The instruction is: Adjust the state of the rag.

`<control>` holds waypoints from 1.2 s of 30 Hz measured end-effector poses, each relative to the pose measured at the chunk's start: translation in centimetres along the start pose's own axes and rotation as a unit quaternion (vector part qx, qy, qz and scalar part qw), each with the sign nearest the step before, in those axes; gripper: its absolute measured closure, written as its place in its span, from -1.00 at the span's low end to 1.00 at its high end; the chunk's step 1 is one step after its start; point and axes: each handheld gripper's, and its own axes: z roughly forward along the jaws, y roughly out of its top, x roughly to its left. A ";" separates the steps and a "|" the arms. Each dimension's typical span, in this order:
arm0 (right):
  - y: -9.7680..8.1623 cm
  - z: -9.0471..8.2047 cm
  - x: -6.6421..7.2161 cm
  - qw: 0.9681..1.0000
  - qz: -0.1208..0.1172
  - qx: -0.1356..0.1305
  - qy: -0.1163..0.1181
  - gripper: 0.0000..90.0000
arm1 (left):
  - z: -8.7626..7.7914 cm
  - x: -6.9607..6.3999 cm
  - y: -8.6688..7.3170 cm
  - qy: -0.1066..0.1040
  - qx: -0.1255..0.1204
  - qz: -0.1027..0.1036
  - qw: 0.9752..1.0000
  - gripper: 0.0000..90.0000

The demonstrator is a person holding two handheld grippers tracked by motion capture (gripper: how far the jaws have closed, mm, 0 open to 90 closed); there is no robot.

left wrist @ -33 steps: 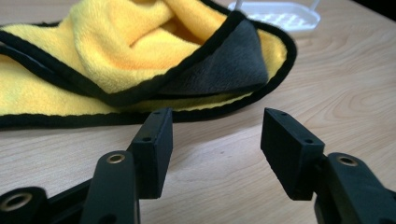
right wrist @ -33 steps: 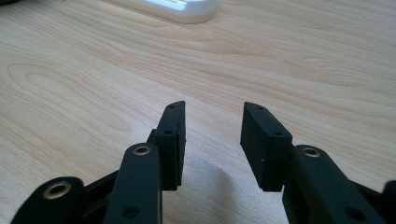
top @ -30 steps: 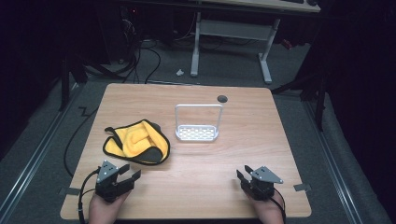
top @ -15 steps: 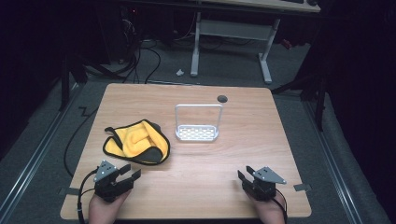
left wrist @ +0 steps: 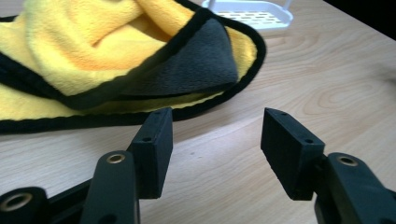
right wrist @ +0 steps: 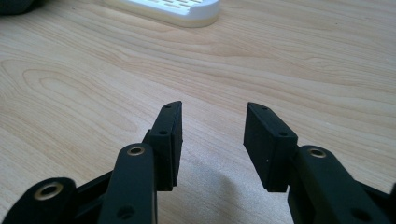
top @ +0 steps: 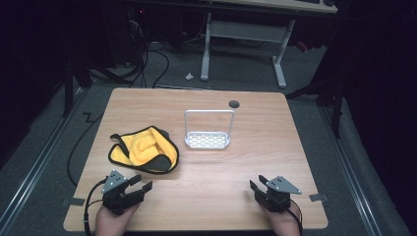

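Widest thing first: the wooden table (top: 275, 147), pale grain, seen whole from the high view with dark floor around it. A small round dark hole (top: 234, 104) sits near its far edge, just behind the rack.

Next in size, the yellow cloth (top: 143, 149), crumpled on the left half of the table, black-trimmed. From above it reads as a yellow heap with a dark rim; the left gripper view brings out a folded-over corner with a dark grey underside, fuzzy pile and all, lying flat on the wood.

Then the white rack (top: 207, 139), a perforated tray with a tall wire handle standing upright, just right of the cloth and apart from it. The high view gives the whole handle; the right gripper view catches just the tray's near edge at its top.

Now the tools. The left gripper (top: 138, 183) sits at the near left edge, aimed at the cloth, tips close to its near hem but not touching. Its jaws are spread wide and have just been opening, bare wood between them. The right gripper (top: 256, 187) is at the near right, well apart from the rack, jaws parted with a clear gap and nothing between them, just tabletop. A hand grips each tool from the bottom edge.
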 end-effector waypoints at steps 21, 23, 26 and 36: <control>0.1 0.0 0.2 1.000 -0.006 -0.001 0.007 0.27 | 3.0 -2.5 5.2 0.052 -0.023 0.075 0.996 -0.31; 0.1 -0.1 0.2 1.000 -0.007 -0.002 0.008 0.27 | 4.2 -2.1 5.6 0.071 -0.009 0.076 0.994 -0.32; 0.1 -0.1 0.2 1.000 -0.008 -0.001 0.010 0.27 | 6.0 -1.3 5.5 0.099 0.026 0.071 0.992 -0.29; 0.1 -0.1 0.2 1.000 -0.008 -0.001 0.013 0.27 | 6.2 -2.3 4.6 0.094 0.048 0.091 0.990 0.90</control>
